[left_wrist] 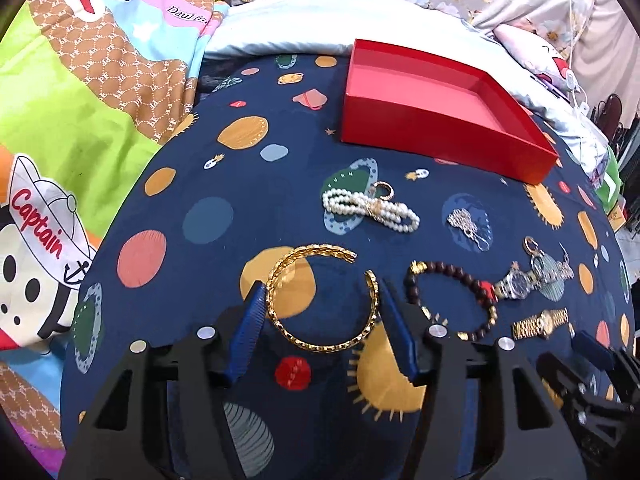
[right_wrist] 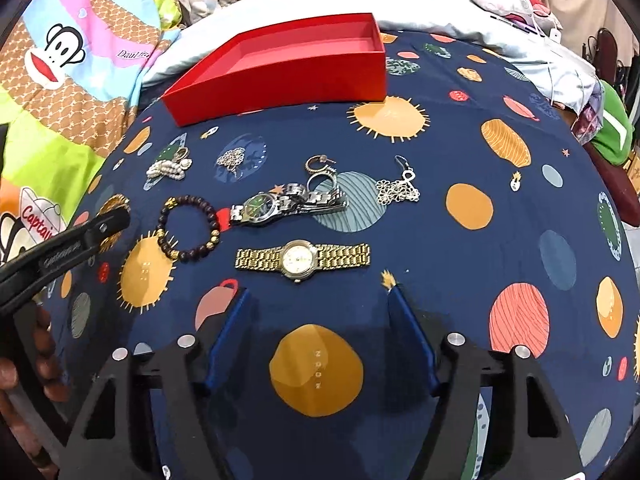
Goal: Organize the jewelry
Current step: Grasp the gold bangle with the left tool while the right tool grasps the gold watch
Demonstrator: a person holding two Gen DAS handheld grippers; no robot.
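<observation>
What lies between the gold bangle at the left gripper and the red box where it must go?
The pearl bracelet and a small gold hoop lie on the cloth between the gold bangle and the red box. They are low and flat, so carrying the bangle above them should probably avoid them.

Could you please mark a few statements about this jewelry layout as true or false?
1. The red box holds a watch. False: its visible interior is empty.
2. The left gripper has its jaws around the gold bangle. True.
3. The gold watch lies between the right gripper jaws. False: it lies beyond their tips.
4. The dark bead bracelet lies beside the silver watch. True.
5. The pearl bracelet is in the box. False: it lies on the bedspread.
</observation>
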